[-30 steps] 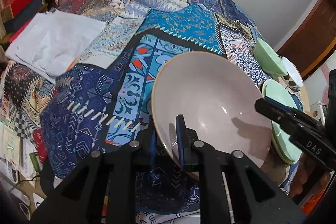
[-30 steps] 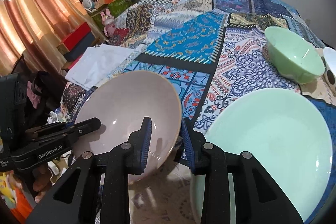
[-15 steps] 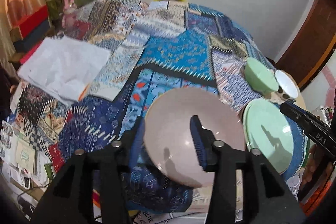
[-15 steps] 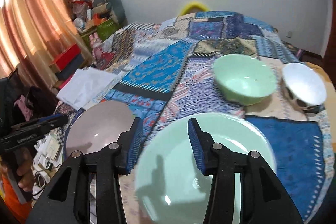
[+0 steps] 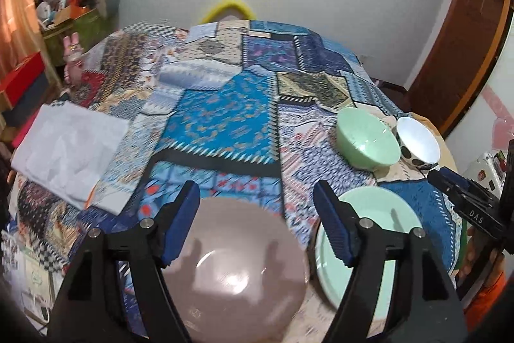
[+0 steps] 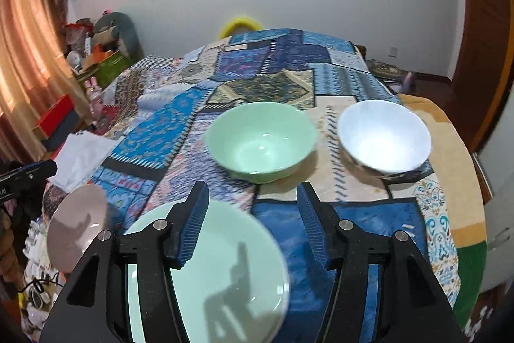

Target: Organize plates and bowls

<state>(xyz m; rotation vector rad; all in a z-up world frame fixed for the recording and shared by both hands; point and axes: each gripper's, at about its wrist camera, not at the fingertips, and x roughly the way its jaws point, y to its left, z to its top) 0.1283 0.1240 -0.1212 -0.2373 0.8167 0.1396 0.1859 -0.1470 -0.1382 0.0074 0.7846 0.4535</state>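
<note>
**Both claws free, plates down, bowls waiting**

I had the left claw (image 5: 257,224) spread wide and holding nothing. The pink plate (image 5: 237,266) lay flat on the quilt (image 5: 221,118) directly under its fingers, the rim showing between them, with clear air between pad and plate. Just to the right of that claw sat the green plate (image 5: 379,246), edge close to the pink one; I could not tell whether the two rims touched.

My right claw (image 6: 252,224) was equally spread and empty. The green plate (image 6: 208,272) sat below and to its left, partly under the left finger. Ahead of the claw, well apart from its tips, stood the green bowl (image 6: 260,143), upright, and to the right of that the white bowl (image 6: 384,140), also upright and close beside it without touching.

I judged this as a pause between steps: nothing gripped, both plates resting side by side rather than stacked, both bowls untouched. The next move, as I read it, would call for either pinching one plate by its rim and setting it on the other, or reaching forward with the right claw to take a bowl by its wall and nest it in its neighbour. Thin rims on soft cloth would want a low, level approach.
</note>
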